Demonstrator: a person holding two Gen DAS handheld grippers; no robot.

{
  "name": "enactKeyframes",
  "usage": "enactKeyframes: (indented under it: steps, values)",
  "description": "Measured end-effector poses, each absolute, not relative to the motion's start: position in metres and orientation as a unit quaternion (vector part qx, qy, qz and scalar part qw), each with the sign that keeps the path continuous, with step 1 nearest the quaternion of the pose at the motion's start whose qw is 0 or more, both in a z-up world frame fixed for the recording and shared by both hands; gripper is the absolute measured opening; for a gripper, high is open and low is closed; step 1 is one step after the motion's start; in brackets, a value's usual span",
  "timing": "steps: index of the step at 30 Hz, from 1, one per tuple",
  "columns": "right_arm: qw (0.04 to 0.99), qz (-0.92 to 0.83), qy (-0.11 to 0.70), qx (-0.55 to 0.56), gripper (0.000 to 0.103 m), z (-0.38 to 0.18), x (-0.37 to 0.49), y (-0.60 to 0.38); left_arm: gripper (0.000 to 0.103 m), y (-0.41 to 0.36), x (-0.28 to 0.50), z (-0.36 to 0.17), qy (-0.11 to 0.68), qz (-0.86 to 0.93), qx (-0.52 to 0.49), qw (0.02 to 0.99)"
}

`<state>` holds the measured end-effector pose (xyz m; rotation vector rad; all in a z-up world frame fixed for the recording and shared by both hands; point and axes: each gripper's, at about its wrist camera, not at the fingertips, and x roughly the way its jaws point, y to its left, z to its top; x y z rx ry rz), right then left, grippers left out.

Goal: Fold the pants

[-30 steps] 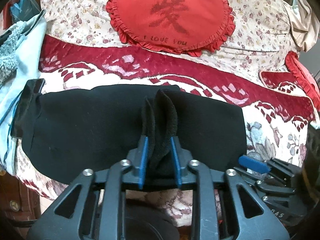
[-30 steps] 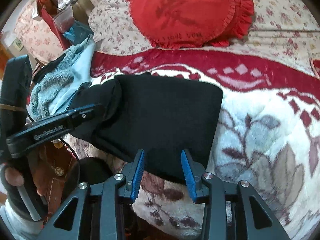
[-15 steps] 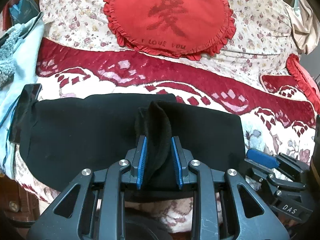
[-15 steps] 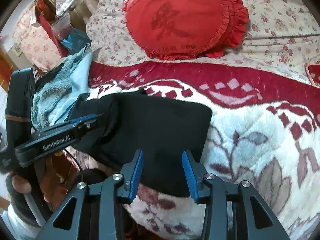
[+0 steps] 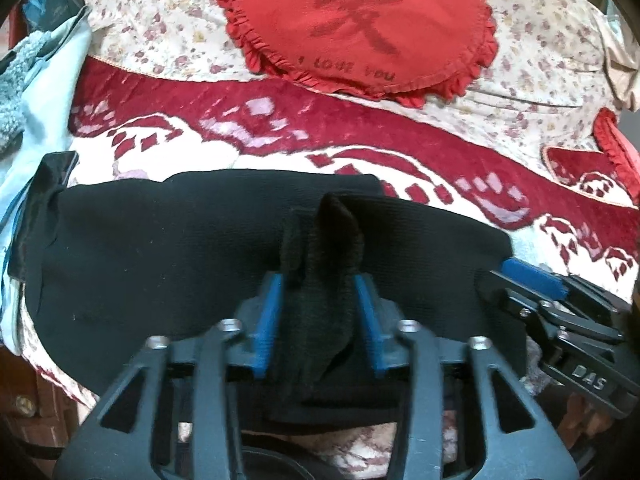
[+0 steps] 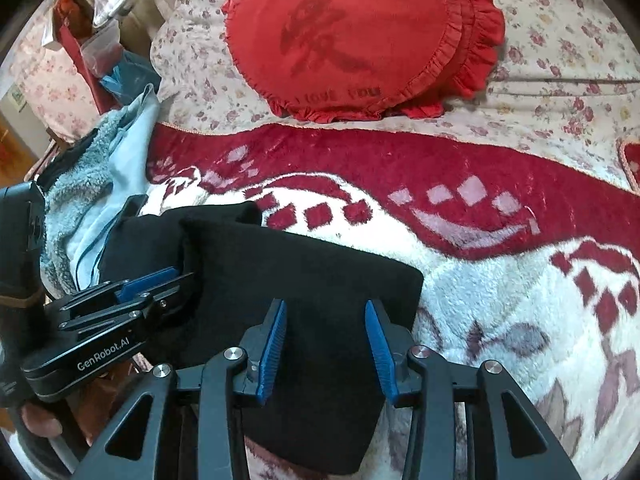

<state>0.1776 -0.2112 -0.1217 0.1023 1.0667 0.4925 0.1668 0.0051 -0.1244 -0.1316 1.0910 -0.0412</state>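
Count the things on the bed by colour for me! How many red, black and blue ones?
Red: 2, heart pillow and a second red pillow
Black: 1, pants
Light blue: 1, fluffy garment
Total: 4

Black pants (image 5: 168, 248); red heart cushion (image 5: 360, 24) (dark character, perhaps printed); red-and-white blanket (image 6: 520, 280).

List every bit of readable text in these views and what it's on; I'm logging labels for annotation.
"I LOVE YOU": red heart pillow, under a large Chinese character I can't read with certainty.
"GenRobot.AI": body of the left gripper, in the right wrist view.
"DAS": body of the right gripper, in the left wrist view, seemingly cut off.
Nothing else is legible.
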Motion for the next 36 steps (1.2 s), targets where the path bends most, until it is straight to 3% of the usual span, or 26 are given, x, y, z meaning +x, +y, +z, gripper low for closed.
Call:
enactKeyframes:
  steps: [16, 29, 36]
  values:
    - [0.832, 0.262, 0.487, 0.039, 0.041, -0.097, 0.140, -0.204, 0.044, 0.044, 0.142, -0.115, 0.519, -0.010, -0.117, 0.846]
    - [0.813, 0.302, 0.495, -0.053, 0.041, -0.117, 0.134, -0.123, 0.044, 0.122, 0.093, -0.098, 0.497, 0.049, -0.174, 0.849]
    - [0.805, 0.321, 0.497, -0.030, 0.041, -0.110, 0.139, -0.105, 0.044, 0.156, 0.076, -0.108, 0.501, 0.076, -0.199, 0.839]
